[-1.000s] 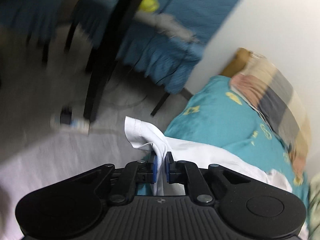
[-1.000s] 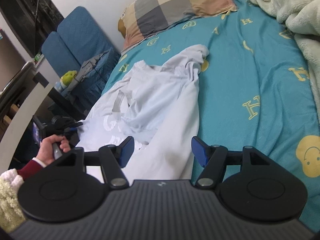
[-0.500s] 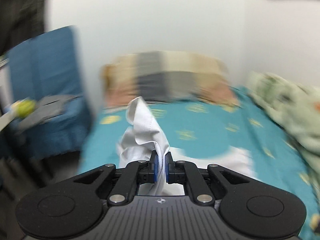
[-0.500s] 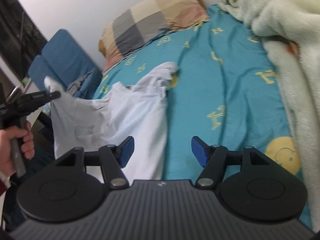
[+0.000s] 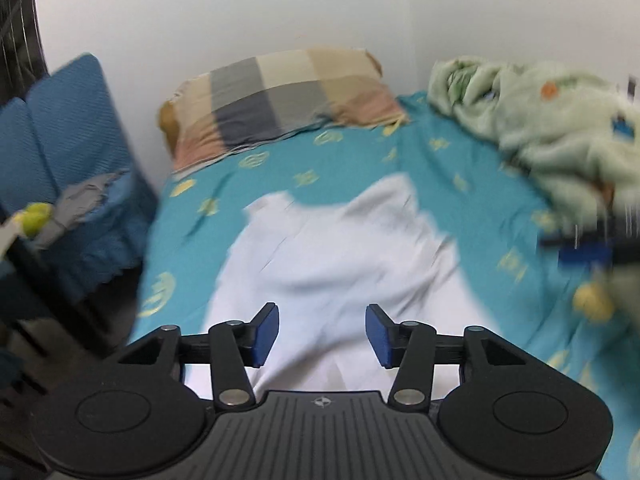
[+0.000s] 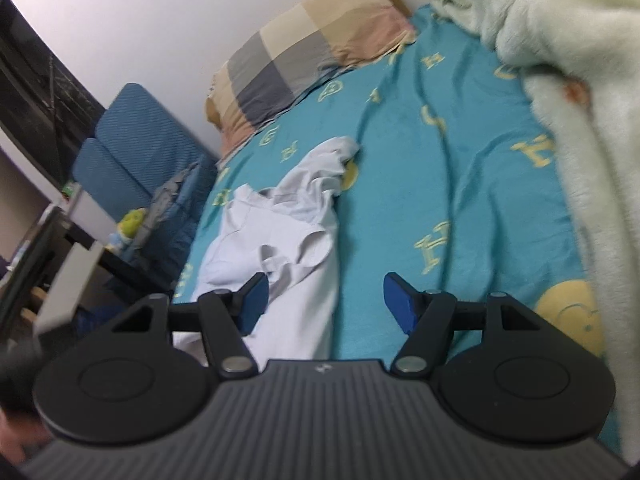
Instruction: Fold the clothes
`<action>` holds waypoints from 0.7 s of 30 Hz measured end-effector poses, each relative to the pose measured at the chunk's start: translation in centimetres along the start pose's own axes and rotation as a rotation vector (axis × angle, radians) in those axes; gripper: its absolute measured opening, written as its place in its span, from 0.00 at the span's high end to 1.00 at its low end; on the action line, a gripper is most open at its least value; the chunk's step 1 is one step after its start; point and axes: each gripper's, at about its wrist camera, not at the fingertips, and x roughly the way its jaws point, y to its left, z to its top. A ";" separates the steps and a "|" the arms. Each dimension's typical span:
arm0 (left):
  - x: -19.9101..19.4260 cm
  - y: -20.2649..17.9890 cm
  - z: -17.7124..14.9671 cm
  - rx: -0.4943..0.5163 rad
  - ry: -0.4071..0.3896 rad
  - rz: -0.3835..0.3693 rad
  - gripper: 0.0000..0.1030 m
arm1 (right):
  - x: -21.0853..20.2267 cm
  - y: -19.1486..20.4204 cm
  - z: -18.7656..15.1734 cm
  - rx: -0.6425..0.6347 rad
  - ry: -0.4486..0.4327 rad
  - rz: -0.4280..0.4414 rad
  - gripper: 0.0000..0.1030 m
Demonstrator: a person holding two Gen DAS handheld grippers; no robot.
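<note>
— Which step would you say this is?

— Laying out, by my reading. The white shirt lies rumpled on the bed, across the lower middle of the left wrist frame, and no neat fold is made yet. In the right wrist frame it sits lower left of centre, one sleeve bunched up toward the checked pillow.

— And the grippers?

— The left gripper hangs over the shirt with its blue pads wide apart, nothing between them. The right gripper is spread just as wide and empty too; its left pad overlaps the shirt's edge in the frame, but I can't tell whether it touches.

— What does the next move call for?

— I'd say pinching two edges, likely shoulder and hem, and drawing the cloth flat. It's thin and wrinkled, so a shallow pinch may catch two layers.

— Any writing to read?

— Yellow letters on the teal sheet, an "H" among them, plus smiley faces. No brand I can make out; the left wrist frame is blurred.
</note>
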 end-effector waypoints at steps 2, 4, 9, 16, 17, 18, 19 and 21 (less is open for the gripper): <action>-0.4 0.4 -2.7 0.022 0.004 0.042 0.47 | 1.3 -0.4 0.5 0.043 0.026 0.038 0.35; 0.2 0.3 -4.0 0.070 -0.008 0.058 0.47 | 3.1 -0.6 1.1 0.077 0.044 0.059 0.36; 1.6 0.1 -6.8 0.188 -0.043 0.095 0.47 | 7.7 0.1 2.7 0.041 0.066 0.129 0.39; 7.5 -1.5 -4.5 0.262 -0.115 0.052 0.47 | 12.8 1.5 4.9 -0.086 0.079 0.031 0.39; 8.2 -1.7 -4.3 0.277 -0.120 0.046 0.47 | 13.1 1.2 4.9 -0.089 0.087 0.015 0.39; 8.8 -1.9 -4.1 0.290 -0.120 0.039 0.48 | 13.3 0.9 4.7 -0.097 0.096 0.001 0.39; 9.5 -2.1 -3.9 0.304 -0.117 0.032 0.51 | 13.6 0.7 4.4 -0.107 0.114 -0.012 0.40; 10.8 -2.5 -3.4 0.313 -0.114 0.021 0.57 | 14.3 0.7 3.8 -0.122 0.164 -0.025 0.39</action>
